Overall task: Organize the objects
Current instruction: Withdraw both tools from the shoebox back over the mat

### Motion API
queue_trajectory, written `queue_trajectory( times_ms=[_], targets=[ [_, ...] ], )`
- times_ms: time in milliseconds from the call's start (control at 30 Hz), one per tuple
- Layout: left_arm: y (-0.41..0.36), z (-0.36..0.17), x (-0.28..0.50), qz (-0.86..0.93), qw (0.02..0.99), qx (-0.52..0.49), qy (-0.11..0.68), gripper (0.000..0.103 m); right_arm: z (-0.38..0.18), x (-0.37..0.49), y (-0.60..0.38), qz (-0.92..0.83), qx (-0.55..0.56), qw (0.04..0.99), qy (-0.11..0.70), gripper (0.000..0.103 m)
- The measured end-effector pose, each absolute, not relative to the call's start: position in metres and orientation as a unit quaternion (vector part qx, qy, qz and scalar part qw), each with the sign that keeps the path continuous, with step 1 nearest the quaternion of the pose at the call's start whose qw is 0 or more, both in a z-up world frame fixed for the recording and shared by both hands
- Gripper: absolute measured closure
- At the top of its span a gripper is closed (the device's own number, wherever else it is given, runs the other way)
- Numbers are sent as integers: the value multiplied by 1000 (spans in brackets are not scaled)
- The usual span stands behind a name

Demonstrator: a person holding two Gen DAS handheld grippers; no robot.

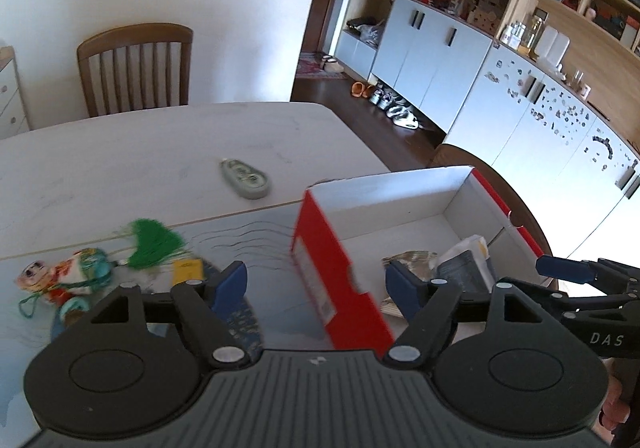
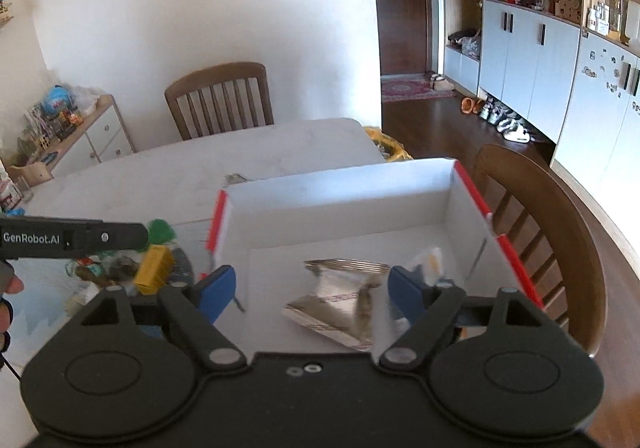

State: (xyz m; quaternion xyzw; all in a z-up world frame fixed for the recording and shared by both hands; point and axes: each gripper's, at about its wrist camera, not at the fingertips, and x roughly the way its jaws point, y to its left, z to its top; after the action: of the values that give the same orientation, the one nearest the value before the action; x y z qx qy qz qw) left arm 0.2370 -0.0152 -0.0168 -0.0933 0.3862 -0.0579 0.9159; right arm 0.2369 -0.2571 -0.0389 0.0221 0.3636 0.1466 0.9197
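A red shoe box (image 1: 340, 288) with a white inside (image 2: 340, 216) stands on the table. My left gripper (image 1: 316, 284) hovers open over its left red wall, which shows between the fingers without touching the pads. My right gripper (image 2: 312, 288) is open above the box floor. A crumpled silver foil packet (image 2: 340, 300) lies there under its fingers, and a white and dark packet (image 1: 468, 264) rests beside it. Left of the box lie a green tassel (image 1: 154, 244), a colourful cloth pouch (image 1: 68, 276), a yellow carton (image 2: 154, 268) and a grey-green oval tag (image 1: 244, 178).
A wooden chair (image 2: 532, 216) stands close against the box's right side and another chair (image 1: 132, 68) at the table's far edge. Grey cupboards (image 1: 520, 120) line the right wall. A low sideboard (image 2: 80, 136) with toys stands far left.
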Motion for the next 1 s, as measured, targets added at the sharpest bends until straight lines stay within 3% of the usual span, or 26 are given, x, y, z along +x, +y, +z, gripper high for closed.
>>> queue_trajectory(
  times_ms=[267, 467, 733, 1000],
  targets=[
    [26, -17, 213, -48, 920, -89, 377, 21, -32, 216, -219, 172, 26, 923, 344, 7],
    [55, -17, 199, -41, 926, -81, 365, 19, -30, 201, -183, 198, 15, 919, 339, 4],
    [86, -23, 182, -58, 934, -72, 344, 2, -31, 192, -152, 207, 9, 917, 342, 4],
    [122, -40, 166, -68, 937, -85, 331, 0, -39, 188, -120, 210, 5, 911, 356, 4]
  ],
)
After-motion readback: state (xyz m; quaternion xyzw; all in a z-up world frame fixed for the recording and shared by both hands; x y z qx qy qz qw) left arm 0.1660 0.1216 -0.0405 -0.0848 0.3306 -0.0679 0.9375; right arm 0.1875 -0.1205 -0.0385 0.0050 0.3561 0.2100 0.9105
